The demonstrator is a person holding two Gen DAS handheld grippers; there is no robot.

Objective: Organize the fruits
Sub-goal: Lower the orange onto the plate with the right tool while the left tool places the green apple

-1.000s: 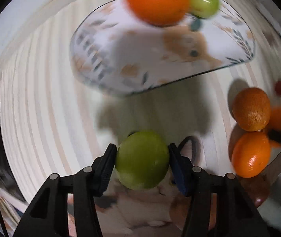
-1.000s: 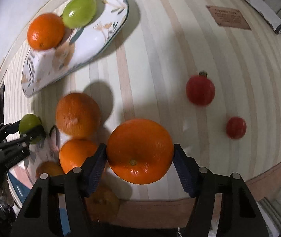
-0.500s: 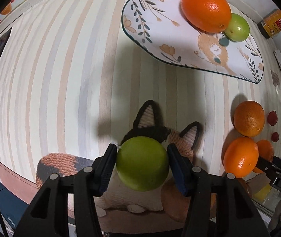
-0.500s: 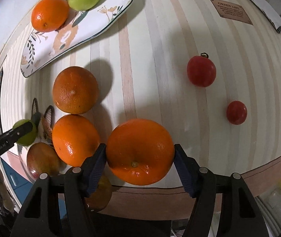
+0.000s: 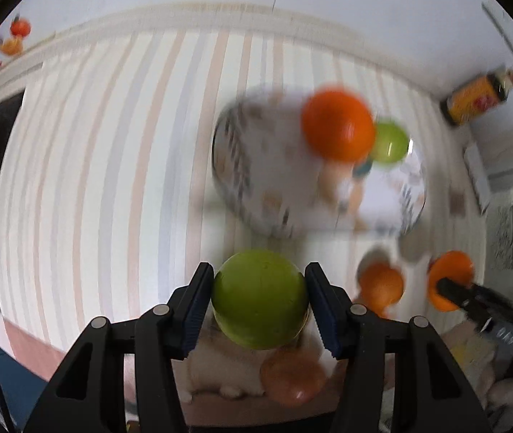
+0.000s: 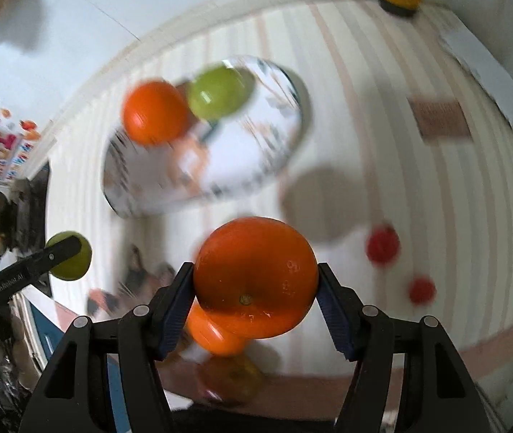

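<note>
Tongs (image 5: 260,306) around green fruit (image 5: 260,299); plate (image 5: 274,195) blurred.

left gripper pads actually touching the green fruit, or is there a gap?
Touching. In the left wrist view both blue pads of the left gripper press against the sides of the round green fruit, with no gap on either side.

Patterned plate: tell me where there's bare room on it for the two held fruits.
On the patterned plate, the near half toward the grippers is bare. The far rim is crowded: an orange and a green fruit touch there. The left gripper holds a green apple, the right gripper a large orange.
</note>
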